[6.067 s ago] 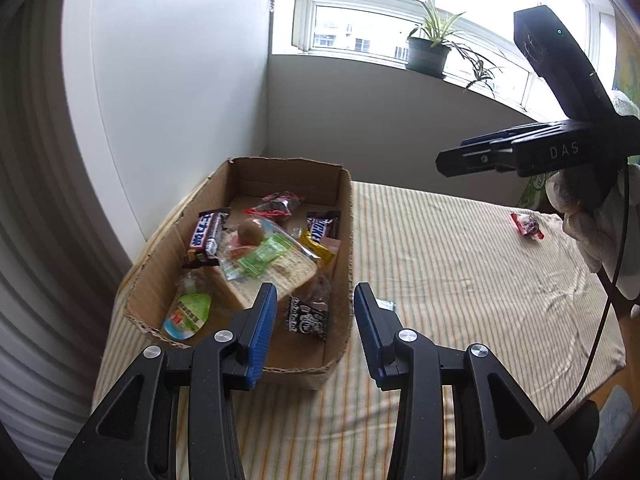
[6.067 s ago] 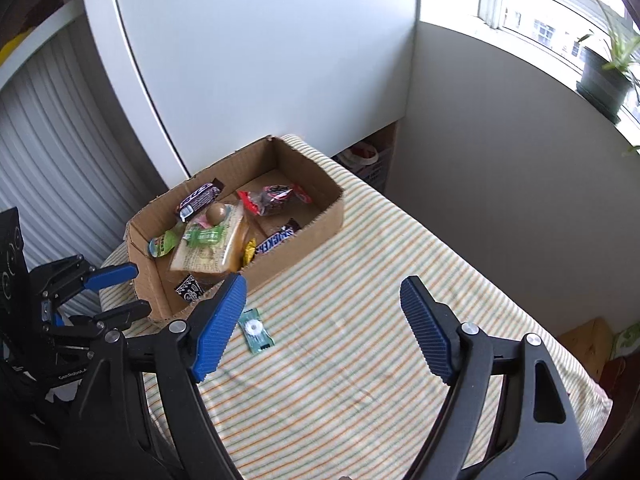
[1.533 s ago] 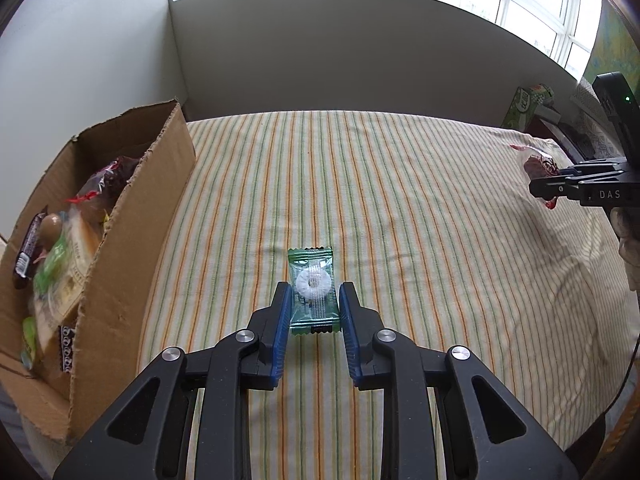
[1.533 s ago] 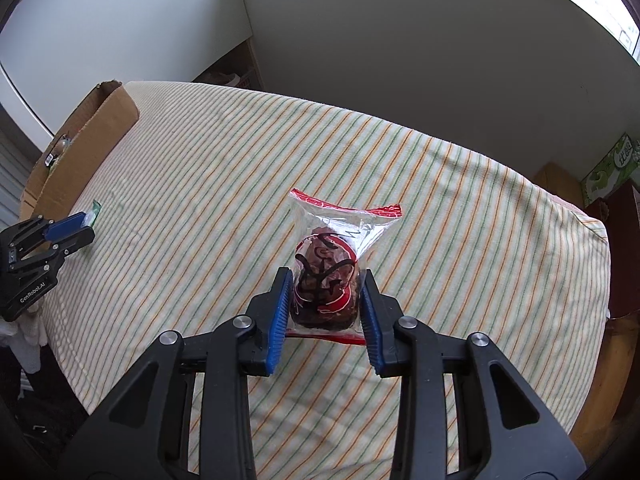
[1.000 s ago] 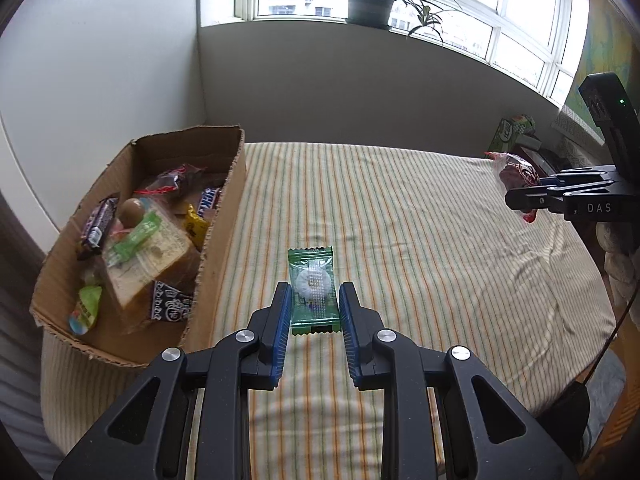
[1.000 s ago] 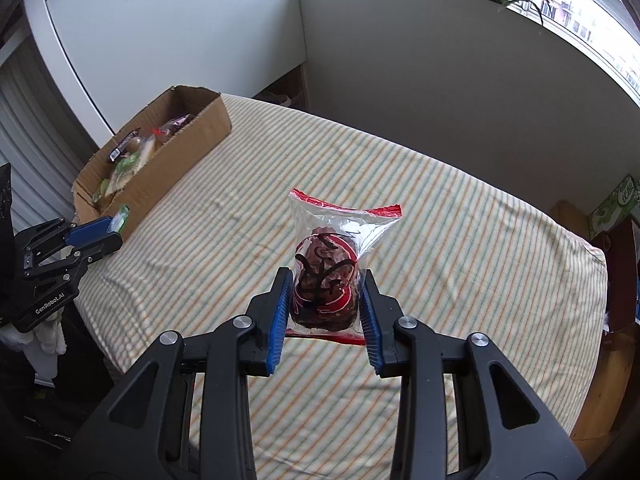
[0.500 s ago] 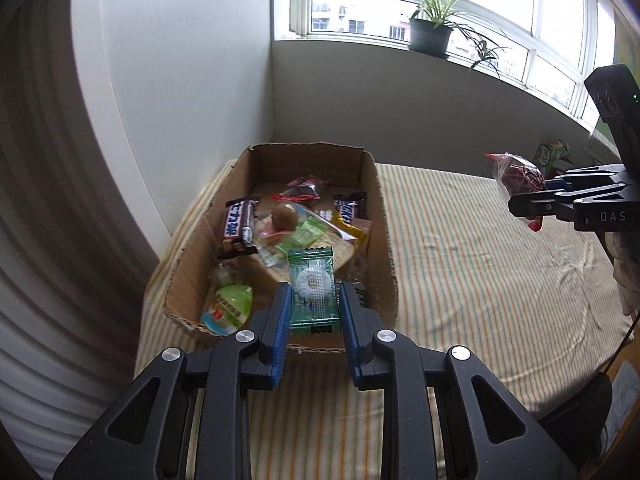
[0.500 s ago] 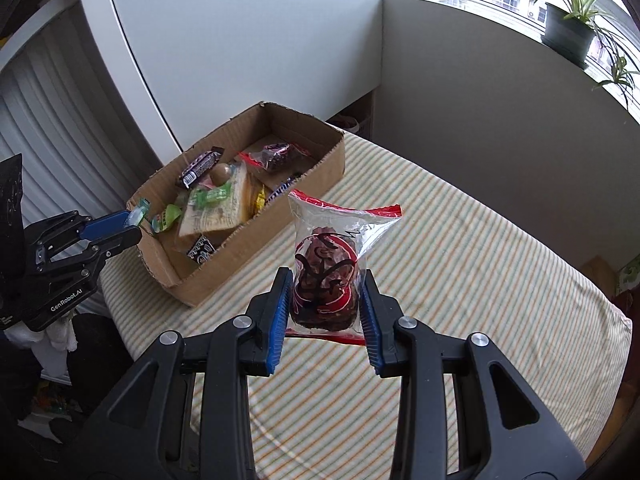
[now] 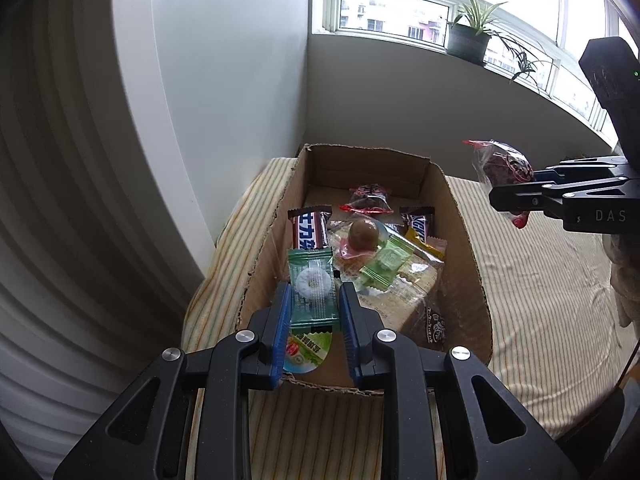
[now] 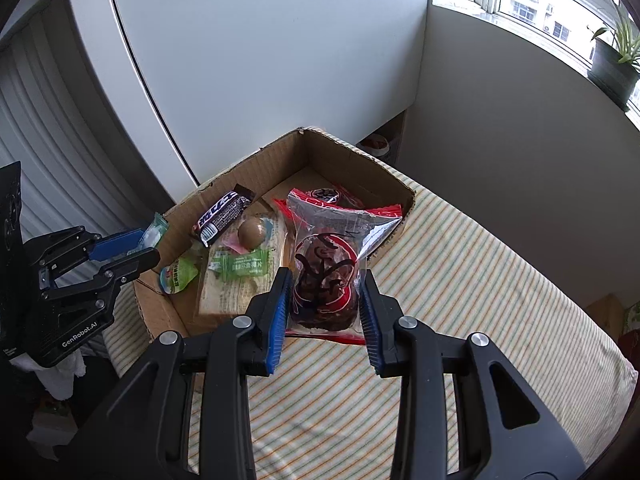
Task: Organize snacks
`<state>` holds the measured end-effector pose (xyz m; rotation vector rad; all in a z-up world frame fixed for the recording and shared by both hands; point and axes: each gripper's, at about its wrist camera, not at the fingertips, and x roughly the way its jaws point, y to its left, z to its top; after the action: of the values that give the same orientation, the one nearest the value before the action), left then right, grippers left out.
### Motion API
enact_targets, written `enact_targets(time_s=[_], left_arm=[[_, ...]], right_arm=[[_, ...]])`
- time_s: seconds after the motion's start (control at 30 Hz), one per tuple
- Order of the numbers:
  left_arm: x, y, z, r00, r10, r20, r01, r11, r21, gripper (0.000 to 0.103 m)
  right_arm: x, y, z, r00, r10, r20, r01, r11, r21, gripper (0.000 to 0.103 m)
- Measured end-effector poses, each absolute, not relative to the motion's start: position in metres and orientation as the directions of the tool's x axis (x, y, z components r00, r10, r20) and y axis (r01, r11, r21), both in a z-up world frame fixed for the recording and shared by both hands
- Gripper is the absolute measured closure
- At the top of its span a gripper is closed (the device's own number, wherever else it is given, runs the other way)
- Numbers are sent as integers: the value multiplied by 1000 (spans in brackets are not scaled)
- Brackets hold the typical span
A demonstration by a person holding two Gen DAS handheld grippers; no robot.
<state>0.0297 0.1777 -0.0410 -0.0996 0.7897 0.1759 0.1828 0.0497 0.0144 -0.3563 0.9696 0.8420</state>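
My left gripper (image 9: 314, 300) is shut on a green wrapped mint candy (image 9: 311, 285) and holds it above the near end of the open cardboard box (image 9: 464, 248). My right gripper (image 10: 323, 294) is shut on a clear red-edged bag with a dark chocolate pastry (image 10: 326, 280), held above the box's right wall (image 10: 394, 196). The box holds several snacks: a chocolate bar (image 9: 307, 232), a brown ball candy (image 9: 363, 235), a green packet (image 9: 386, 260) and a sandwich pack (image 10: 236, 284). The left gripper shows in the right wrist view (image 10: 136, 246), the right gripper in the left wrist view (image 9: 516, 196).
The box sits at the left end of a striped cloth-covered table (image 10: 480, 300), close to a white panel (image 10: 260, 60) and a grey wall. A potted plant (image 9: 470, 40) stands on the window sill. The table's edge drops off behind the box.
Both grippers have moved closer to the box with their snacks still held. The candy is now over the box's near end and the pastry bag over its right wall.
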Motion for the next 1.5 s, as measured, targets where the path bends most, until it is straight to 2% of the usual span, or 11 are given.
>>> enact_targets(time_s=[0.33, 0.47, 0.53, 0.63, 0.7, 0.8, 0.93, 1.5], left_arm=[[41, 185, -44, 693, 104, -713, -185, 982, -37, 80], [43, 188, -45, 692, 104, -714, -192, 980, -43, 79], [43, 188, -45, 692, 104, -714, -191, 981, -42, 79], [42, 188, -44, 693, 102, -714, -190, 981, -44, 67], [41, 187, -42, 698, 107, -708, -193, 980, -43, 50], [40, 186, -40, 702, 106, -705, -196, 979, -47, 46], [36, 182, -39, 700, 119, -704, -200, 979, -34, 37], [-3, 158, -10, 753, 142, -642, -210, 977, -30, 37]], right_arm=[[192, 84, -2, 252, 469, -847, -781, 615, 108, 66], [193, 84, 3, 267, 485, -833, -777, 619, 112, 41], [193, 83, 6, 271, 489, -829, -778, 619, 111, 40], [191, 81, 8, 275, 491, -826, -778, 619, 109, 31], [189, 78, 11, 288, 500, -817, -773, 625, 110, 21], [189, 72, 14, 300, 508, -808, -761, 638, 118, 14], [187, 63, 19, 323, 506, -800, -748, 655, 112, 12], [143, 7, 45, 401, 543, -738, -709, 694, 125, 12]])
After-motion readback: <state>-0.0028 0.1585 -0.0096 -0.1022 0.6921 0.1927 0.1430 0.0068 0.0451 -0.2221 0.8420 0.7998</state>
